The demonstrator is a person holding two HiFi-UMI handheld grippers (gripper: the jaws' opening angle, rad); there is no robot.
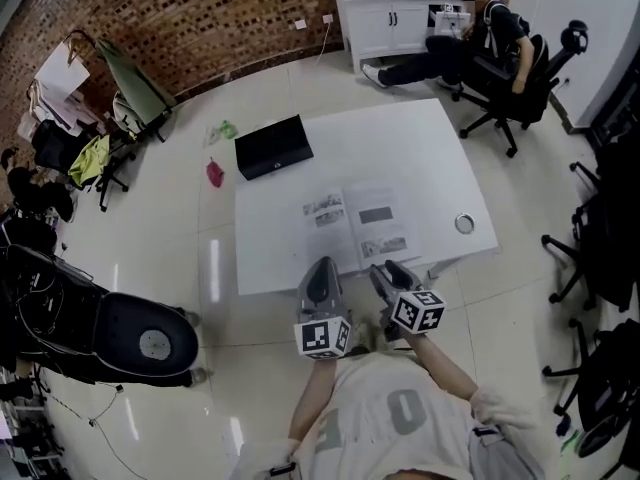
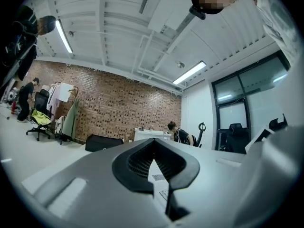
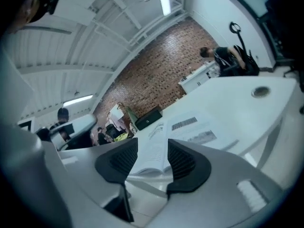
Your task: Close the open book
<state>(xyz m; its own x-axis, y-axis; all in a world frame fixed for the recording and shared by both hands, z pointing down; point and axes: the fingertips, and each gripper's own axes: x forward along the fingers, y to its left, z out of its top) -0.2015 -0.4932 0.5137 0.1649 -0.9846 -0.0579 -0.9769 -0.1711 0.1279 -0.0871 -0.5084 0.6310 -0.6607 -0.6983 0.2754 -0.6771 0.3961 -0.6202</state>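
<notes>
An open book (image 1: 355,226) lies flat on the white table (image 1: 420,148), close to its near edge, pages up. In the head view both grippers hover just short of that edge. My left gripper (image 1: 322,266) is below the book's left page, and my right gripper (image 1: 388,268) is below its right page. In the left gripper view the left gripper (image 2: 153,146) has its pad tips together with nothing between them. The right gripper (image 3: 152,153) stands open and empty, and the book (image 3: 185,127) lies beyond its jaws without touching them.
A black case (image 1: 273,146) sits at the table's far left corner and a small round object (image 1: 464,223) near its right edge. A person sits in an office chair (image 1: 510,78) by a white cabinet (image 1: 390,13). More chairs stand at right, and a dark seat (image 1: 140,338) at left.
</notes>
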